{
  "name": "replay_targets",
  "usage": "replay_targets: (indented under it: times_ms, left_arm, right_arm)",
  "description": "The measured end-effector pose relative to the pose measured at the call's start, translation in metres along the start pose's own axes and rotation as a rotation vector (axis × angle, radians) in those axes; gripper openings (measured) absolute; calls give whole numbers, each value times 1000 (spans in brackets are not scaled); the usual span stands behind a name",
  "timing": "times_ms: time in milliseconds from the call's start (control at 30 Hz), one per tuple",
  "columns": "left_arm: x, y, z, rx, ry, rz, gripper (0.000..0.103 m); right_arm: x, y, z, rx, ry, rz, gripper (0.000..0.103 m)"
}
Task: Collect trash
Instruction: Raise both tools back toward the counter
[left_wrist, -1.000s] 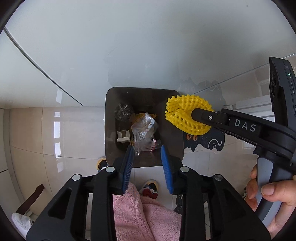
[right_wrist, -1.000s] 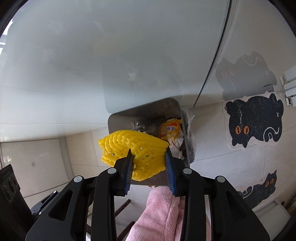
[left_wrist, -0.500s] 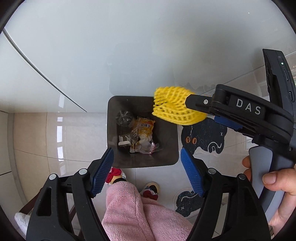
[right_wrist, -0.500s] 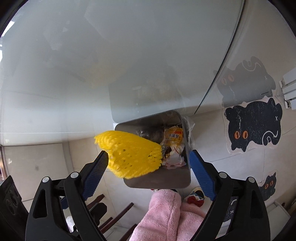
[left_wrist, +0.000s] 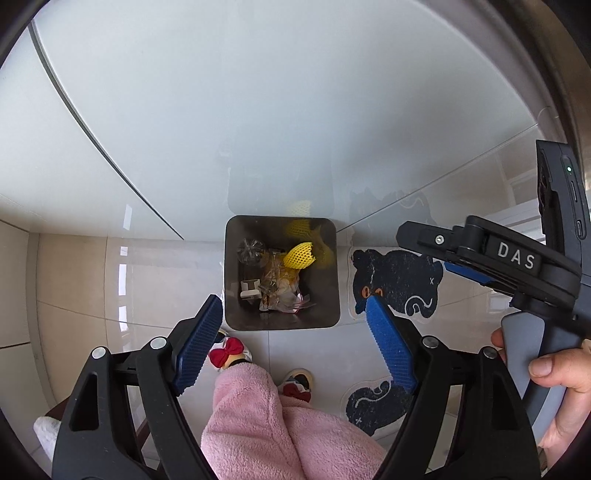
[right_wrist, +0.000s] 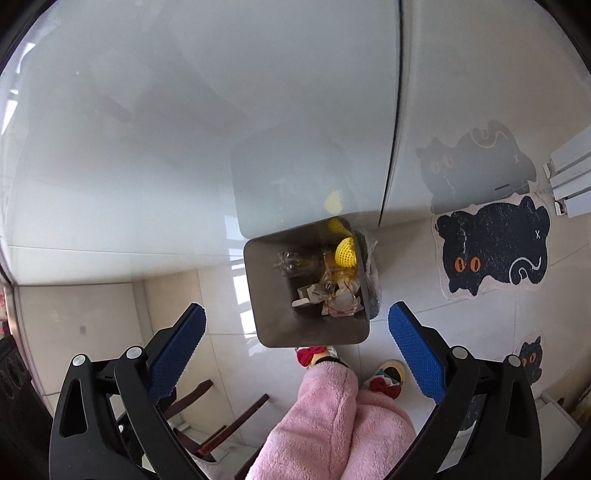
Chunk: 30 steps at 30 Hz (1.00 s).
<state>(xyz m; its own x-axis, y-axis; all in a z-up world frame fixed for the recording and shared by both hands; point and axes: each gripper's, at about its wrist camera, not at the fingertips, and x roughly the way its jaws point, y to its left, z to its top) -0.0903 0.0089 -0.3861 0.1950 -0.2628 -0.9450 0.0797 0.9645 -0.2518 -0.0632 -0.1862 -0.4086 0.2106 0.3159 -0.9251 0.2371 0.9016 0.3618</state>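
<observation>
Your yellow foam fruit net (left_wrist: 298, 255) lies in the square dark trash bin (left_wrist: 236, 317), near its far right wall, atop wrappers (left_wrist: 280, 288) and a clear bottle (left_wrist: 252, 251). Your left gripper (left_wrist: 295, 334) and right gripper (right_wrist: 295, 345) both gape wide, holding nothing, above the bin by the white wall (left_wrist: 258, 110).

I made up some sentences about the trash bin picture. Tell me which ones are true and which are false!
1. The yellow foam net is inside the trash bin. True.
2. The right gripper is squeezing the net. False: its jaws are wide open and empty.
3. The left gripper is open. True.
4. The cat-shaped mat is inside the bin. False: it lies on the floor beside it.
5. The bin is empty. False: wrappers and plastic lie in it.
</observation>
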Motion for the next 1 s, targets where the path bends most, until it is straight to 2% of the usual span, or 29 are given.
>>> replay_targets:
  times_ms: [233, 433, 600, 800, 1000]
  left_arm:
    - [-75, -13, 7, 50, -110, 3, 91]
    - [-139, -26, 31, 88, -234, -26, 94]
    - [-187, -38, 63, 110, -350, -52, 94]
    - [-209, -52, 109, 145, -429, -63, 94]
    - [-220, -56, 146, 171, -458, -62, 94]
  right_arm:
    - [-92, 6, -12, -55, -105, 37, 100]
    - [-171, 7, -7, -85, -248, 71, 100]
    - [-224, 13, 19, -103, -386, 100, 100]
    - [-251, 30, 64, -134, -487, 76, 100]
    - [-258, 39, 107, -127, -543, 35, 100]
